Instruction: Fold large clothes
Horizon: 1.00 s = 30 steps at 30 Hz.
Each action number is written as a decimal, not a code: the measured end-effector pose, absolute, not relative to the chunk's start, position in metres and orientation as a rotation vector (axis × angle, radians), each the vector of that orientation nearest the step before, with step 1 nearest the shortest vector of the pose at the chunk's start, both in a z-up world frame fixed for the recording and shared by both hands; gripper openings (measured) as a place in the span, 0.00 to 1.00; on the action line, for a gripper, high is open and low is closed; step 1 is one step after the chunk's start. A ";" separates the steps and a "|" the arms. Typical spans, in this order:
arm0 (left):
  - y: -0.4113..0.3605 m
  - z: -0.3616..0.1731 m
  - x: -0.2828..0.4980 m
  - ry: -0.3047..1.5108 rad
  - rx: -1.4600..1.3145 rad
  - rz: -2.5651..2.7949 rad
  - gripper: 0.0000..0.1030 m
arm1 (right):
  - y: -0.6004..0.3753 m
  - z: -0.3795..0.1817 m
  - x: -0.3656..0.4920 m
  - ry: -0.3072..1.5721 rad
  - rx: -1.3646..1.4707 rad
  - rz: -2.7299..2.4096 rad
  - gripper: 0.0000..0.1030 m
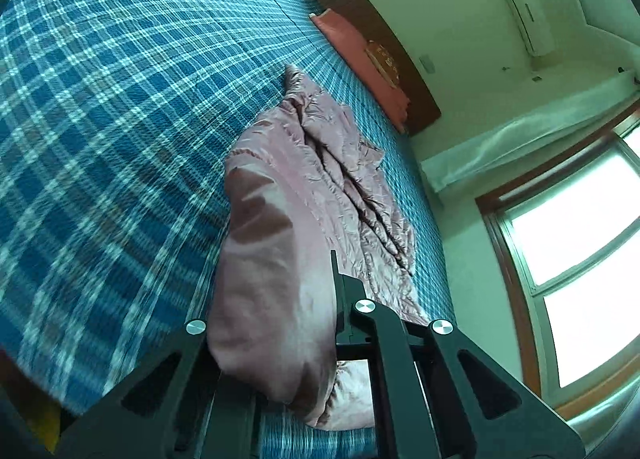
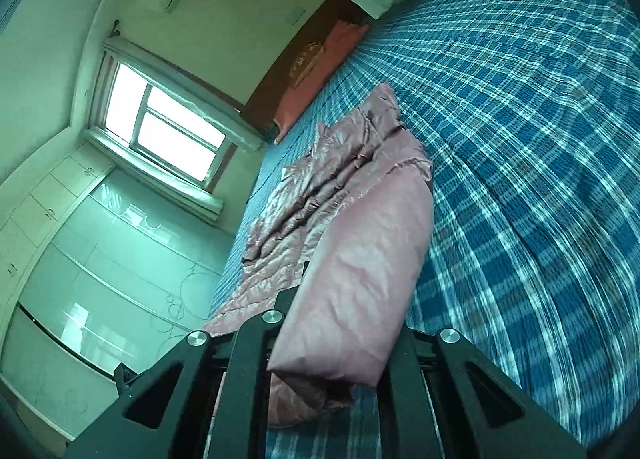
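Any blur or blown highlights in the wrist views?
Left wrist: plaid bedspread streaks with motion blur at lower left; window blown white; green cast. Right wrist: bedspread smeared at right; window clipped; pink jacket stays fairly sharp. Both views: strong fisheye curvature.

Left gripper [image 1: 280,299]: one finger [image 1: 335,291] shows as a thin edge beside the jacket [image 1: 280,259]; the other is hidden behind the jacket, so finger spacing cannot be read. Right gripper [image 2: 344,299]: one finger [image 2: 286,299] shows beside the jacket [image 2: 360,259]; the other is covered by it. The jacket's near end is cut off behind the gripper frames. Nearest the jacket, the bedspread [image 1: 100,119] pattern is blurred. The emblem on the headboard [image 1: 384,57] is too small to read.
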<state>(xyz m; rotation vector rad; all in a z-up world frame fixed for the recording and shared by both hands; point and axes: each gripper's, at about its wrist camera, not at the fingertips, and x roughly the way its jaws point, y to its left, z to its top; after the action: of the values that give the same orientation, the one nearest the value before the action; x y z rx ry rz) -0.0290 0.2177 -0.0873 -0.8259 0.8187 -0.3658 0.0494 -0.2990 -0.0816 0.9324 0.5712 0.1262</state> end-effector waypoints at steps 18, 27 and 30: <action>0.185 -0.014 0.112 0.704 -0.750 -0.424 0.05 | -0.333 -0.035 0.220 0.446 0.946 0.237 0.09; 0.120 -0.036 0.285 0.726 -0.606 -0.284 0.05 | -0.370 -0.074 0.389 0.533 0.983 0.115 0.09; 0.105 -0.060 0.325 0.775 -0.582 -0.245 0.05 | -0.374 -0.092 0.424 0.580 0.973 0.075 0.09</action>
<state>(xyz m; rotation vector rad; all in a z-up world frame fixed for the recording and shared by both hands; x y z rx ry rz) 0.3247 0.1047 -0.0603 -0.5816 0.7753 -0.2451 0.4241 -0.3744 -0.0916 0.9731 0.5802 0.0750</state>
